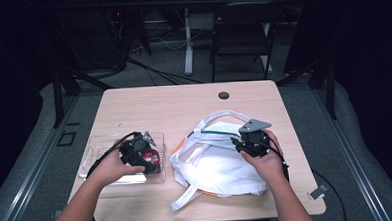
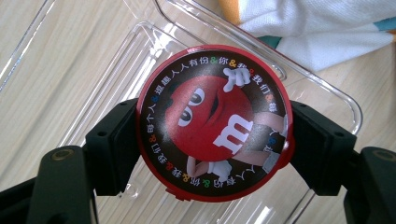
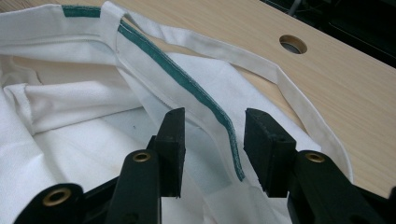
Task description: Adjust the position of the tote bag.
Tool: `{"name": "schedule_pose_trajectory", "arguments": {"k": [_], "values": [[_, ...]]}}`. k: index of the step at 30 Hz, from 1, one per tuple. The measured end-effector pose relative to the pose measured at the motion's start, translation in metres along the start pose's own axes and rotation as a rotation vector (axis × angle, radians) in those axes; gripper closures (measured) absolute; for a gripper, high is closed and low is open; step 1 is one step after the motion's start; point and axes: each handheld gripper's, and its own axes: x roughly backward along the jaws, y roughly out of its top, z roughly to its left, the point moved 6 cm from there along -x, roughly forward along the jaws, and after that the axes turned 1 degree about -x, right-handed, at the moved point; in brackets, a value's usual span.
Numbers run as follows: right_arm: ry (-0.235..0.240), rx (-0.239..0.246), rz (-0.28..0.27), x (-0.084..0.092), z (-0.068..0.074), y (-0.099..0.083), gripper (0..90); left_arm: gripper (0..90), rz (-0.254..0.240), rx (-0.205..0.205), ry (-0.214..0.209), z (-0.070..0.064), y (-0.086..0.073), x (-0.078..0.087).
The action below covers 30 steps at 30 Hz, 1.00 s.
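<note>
A round red candy tin (image 2: 212, 123) with a cartoon lid sits between the jaws of my left gripper (image 2: 212, 149), which is shut on its sides. The tin hangs just over a clear plastic tray (image 2: 327, 93). In the high view, this gripper (image 1: 145, 158) and the tin (image 1: 152, 157) are over the tray (image 1: 93, 155) at the table's left. A white cloth bag (image 1: 211, 165) lies at the centre right. My right gripper (image 3: 212, 135) stands open at the bag's mouth. The bag's green-trimmed rim (image 3: 187, 81) runs loosely between the jaws, and the pads are not pressing on it.
The bag's white strap (image 3: 280, 79) loops across the wooden table towards a round cable hole (image 3: 293, 44). A second strap trails towards the front edge (image 1: 185, 198). A small metal clip (image 1: 317, 191) lies near the front right corner. A dark chair (image 1: 240, 33) stands beyond the table.
</note>
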Motion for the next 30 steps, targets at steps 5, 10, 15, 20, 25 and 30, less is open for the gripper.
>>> {"name": "schedule_pose_trajectory", "arguments": {"k": [5,10,15,20,25,30], "values": [[0.003,0.001,-0.002,-0.0006,0.0009,0.0000,59.0,25.1,0.004,0.001,-0.008,-0.0008,-0.0010,-0.0023],[0.003,0.001,-0.002,-0.0005,0.0010,0.0001,58.9,25.1,0.001,0.004,-0.006,0.0001,-0.0014,-0.0035],[0.003,0.001,-0.002,-0.0005,0.0011,0.0001,58.7,25.1,0.000,0.000,-0.006,0.0005,-0.0019,-0.0038],[0.003,0.001,-0.002,-0.0003,0.0011,0.0001,58.7,25.1,-0.001,0.006,-0.016,-0.0001,-0.0021,-0.0047],[0.003,0.000,-0.007,-0.0003,0.0015,0.0003,58.5,25.0,0.007,0.010,-0.022,-0.0003,-0.0030,-0.0048],[0.004,0.001,-0.006,0.0003,0.0015,0.0005,58.5,25.0,0.015,0.010,-0.024,-0.0005,-0.0045,-0.0056]]}}
